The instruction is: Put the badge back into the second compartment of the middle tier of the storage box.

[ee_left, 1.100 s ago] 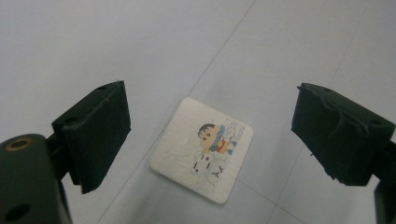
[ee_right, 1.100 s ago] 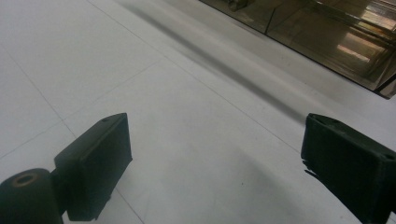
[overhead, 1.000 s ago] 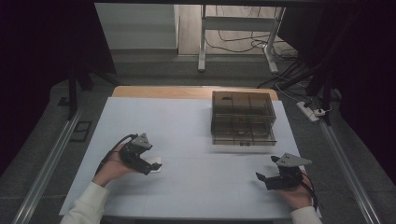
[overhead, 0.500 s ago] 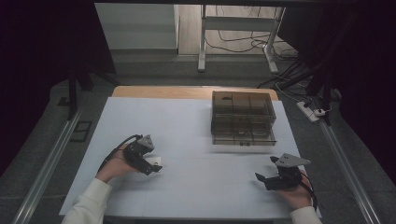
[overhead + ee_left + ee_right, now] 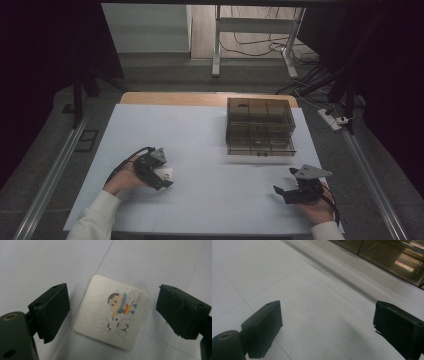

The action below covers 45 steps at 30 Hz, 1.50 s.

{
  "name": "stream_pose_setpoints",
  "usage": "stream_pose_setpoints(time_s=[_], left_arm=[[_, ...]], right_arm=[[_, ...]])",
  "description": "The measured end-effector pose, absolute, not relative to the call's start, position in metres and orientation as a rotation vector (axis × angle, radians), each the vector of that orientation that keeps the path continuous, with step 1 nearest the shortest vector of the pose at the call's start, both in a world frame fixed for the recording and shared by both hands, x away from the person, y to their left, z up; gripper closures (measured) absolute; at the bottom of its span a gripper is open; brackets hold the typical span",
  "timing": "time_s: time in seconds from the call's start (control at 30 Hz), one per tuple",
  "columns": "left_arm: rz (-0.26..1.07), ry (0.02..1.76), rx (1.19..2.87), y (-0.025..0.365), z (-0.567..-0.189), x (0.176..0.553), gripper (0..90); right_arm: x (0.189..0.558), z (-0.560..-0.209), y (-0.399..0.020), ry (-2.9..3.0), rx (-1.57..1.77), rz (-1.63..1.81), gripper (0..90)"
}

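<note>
A: Where is the card?

B: The small square card (image 5: 111,315) lies flat on the white worktop (image 5: 210,135), between the jaws of the left tongs (image 5: 112,312). In the left gripper view it bears a cartoon child in bright colours with a few dark marks beneath. In the high view it is a pale patch (image 5: 165,173) beside the left tongs (image 5: 162,176), its drawing too small to tell.

A: Are the tongs pinching it?

B: No. They stand spread, one jaw at nine o'clock of the card and one at three o'clock, each apart from its edges.

A: And the other hand?

B: The right tongs (image 5: 281,192) sit low at five o'clock on the worktop, well apart from the card. The right gripper view shows them (image 5: 327,330) spread too, with bare worktop between the jaws.

A: Anything farther out?

B: A smoky clear box (image 5: 260,126) with compartments stands at one o'clock. In the right gripper view its lower edge (image 5: 387,260) shows at top right.
</note>
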<state>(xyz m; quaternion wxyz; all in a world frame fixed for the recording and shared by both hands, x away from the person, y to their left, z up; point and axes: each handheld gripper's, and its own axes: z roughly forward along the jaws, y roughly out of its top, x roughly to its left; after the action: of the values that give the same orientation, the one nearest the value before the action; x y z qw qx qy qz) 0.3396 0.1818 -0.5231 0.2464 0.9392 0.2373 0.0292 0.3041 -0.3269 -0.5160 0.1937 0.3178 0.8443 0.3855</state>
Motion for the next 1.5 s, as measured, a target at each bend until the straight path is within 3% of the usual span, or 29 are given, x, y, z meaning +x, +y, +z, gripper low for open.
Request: stream_pose_setpoints(time_s=[0.4, 0.7, 1.5], left_arm=[[0.111, 0.623, 2.601, 0.183, -0.527, 0.339, 18.6], [0.111, 0.568, 2.612, 0.182, -0.524, 0.335, 32.2], [0.154, 0.690, 2.491, 0.191, -0.515, 0.332, 32.7]], right_arm=[[0.304, -0.516, -0.327, 2.370, 0.890, 1.079, 8.3], [0.303, -0.516, -0.327, 2.371, 0.889, 1.077, 8.3], [0.303, -0.515, -0.327, 2.369, 0.886, 1.077, 8.3]])
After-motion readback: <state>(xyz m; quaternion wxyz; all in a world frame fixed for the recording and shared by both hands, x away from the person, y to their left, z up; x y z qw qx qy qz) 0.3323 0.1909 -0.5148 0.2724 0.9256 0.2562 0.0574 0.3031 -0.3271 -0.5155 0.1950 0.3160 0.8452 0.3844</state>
